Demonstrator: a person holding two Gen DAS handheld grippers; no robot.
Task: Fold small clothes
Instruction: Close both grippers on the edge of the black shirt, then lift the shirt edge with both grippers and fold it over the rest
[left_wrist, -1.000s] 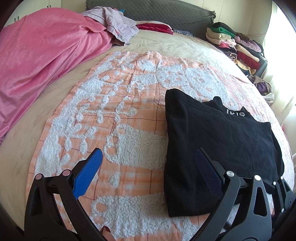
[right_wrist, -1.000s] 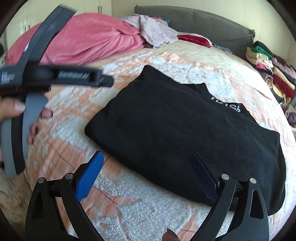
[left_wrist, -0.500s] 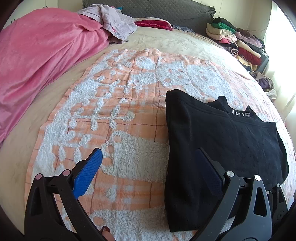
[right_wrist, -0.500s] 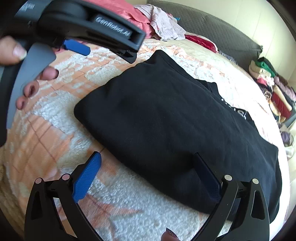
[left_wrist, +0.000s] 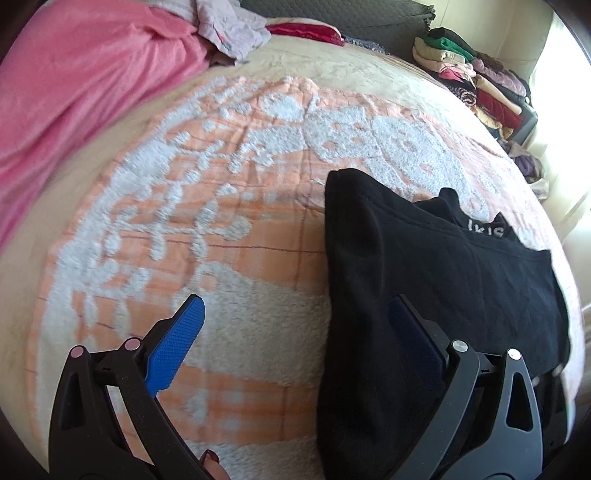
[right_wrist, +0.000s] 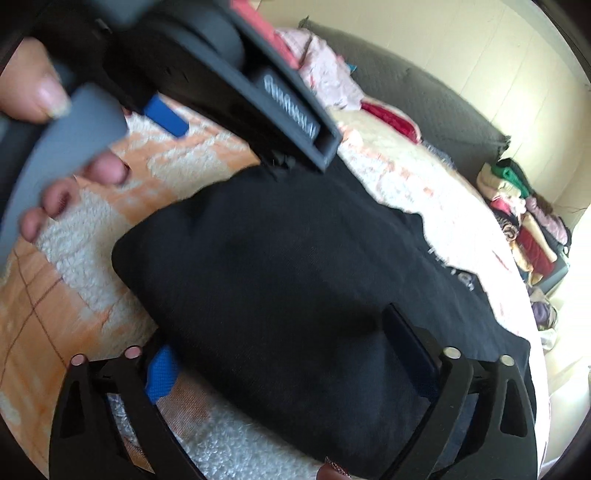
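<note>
While your right gripper (right_wrist: 291, 350) has just been closing around the near edge of the black garment (right_wrist: 295, 280) on the orange blanket (left_wrist: 236, 229), you may pinch blanket too; your left gripper (left_wrist: 295, 325), jaws apart, straddles its side edge unheld, risking a skewed fold.

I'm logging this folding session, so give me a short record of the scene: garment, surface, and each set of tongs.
garment: black garment, folded, lying on the blanket
surface: orange-and-white blanket on a bed
left tongs: open, straddling the garment's left edge, holding nothing
right tongs: jaws have just been closing around the garment's near edge; grip unclear
background: stack of clothes, far right
</note>
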